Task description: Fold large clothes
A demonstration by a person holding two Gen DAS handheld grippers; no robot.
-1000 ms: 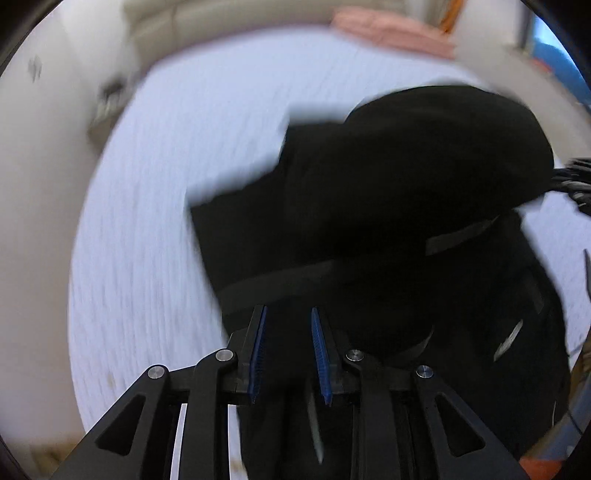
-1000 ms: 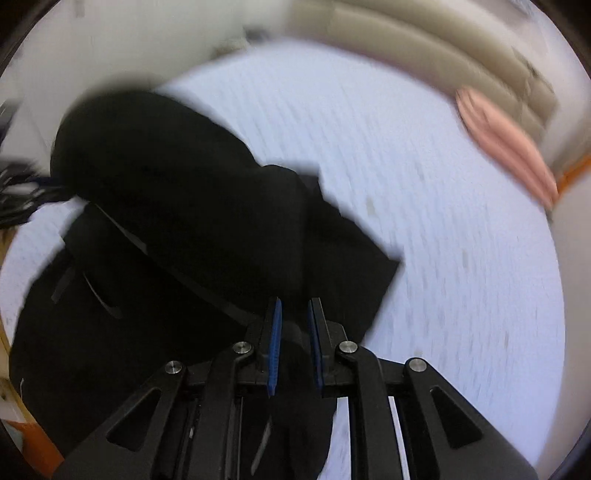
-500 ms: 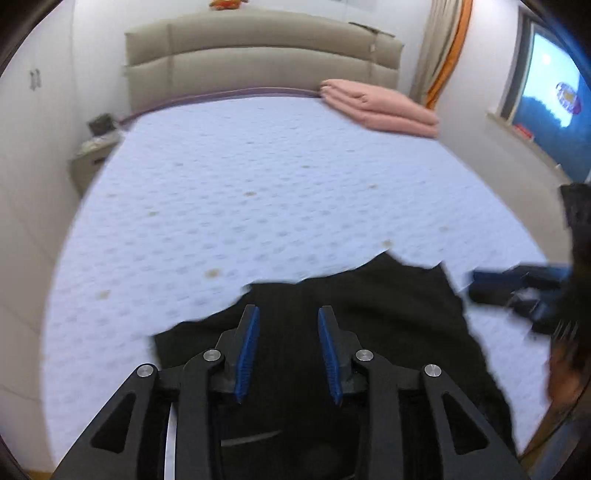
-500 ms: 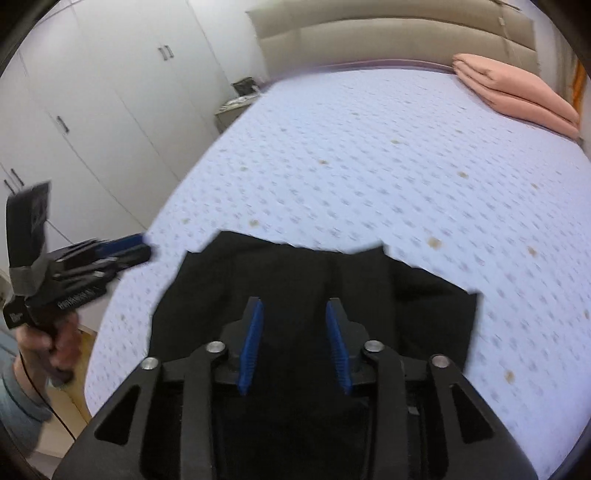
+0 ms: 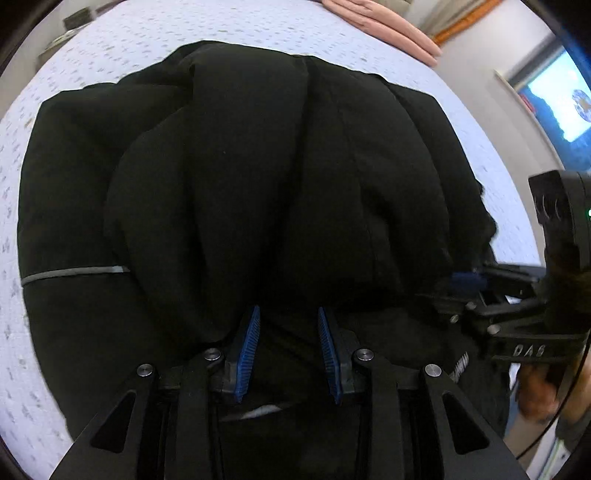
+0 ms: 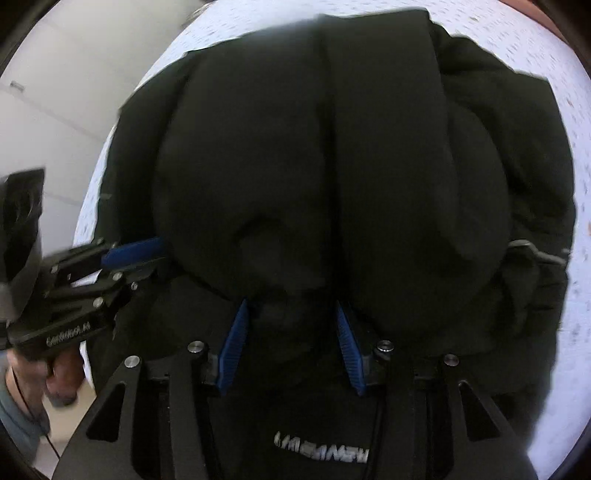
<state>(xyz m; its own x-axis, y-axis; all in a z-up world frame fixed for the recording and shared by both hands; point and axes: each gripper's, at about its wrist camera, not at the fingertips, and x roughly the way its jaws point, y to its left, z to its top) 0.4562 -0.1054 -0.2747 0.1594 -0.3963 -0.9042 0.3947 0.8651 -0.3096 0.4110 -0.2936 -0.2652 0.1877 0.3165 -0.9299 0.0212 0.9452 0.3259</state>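
A large black padded garment (image 5: 266, 177) lies bunched on the pale patterned bed (image 5: 22, 110); it fills both views, with a grey stripe (image 5: 74, 272) at its left and white lettering (image 6: 321, 445) near me. My left gripper (image 5: 288, 325) is open, its blue pads on either side of a fold at the near edge, gripping nothing. My right gripper (image 6: 291, 317) is open just over the garment's near edge (image 6: 332, 184). Each gripper shows in the other's view: the right one at the garment's right edge (image 5: 467, 278), the left one at its left edge (image 6: 136, 251).
Folded pink bedding (image 5: 391, 29) lies at the bed's far right. A lit screen (image 5: 557, 107) is on the right wall. White cupboard doors (image 6: 48, 122) stand to the left of the bed. Bare bed surface shows around the garment (image 6: 580, 122).
Both grippers have dropped from a raised view of the bed down close over the garment. The garment's folded bulk now fills both views. Both jaws stay open.
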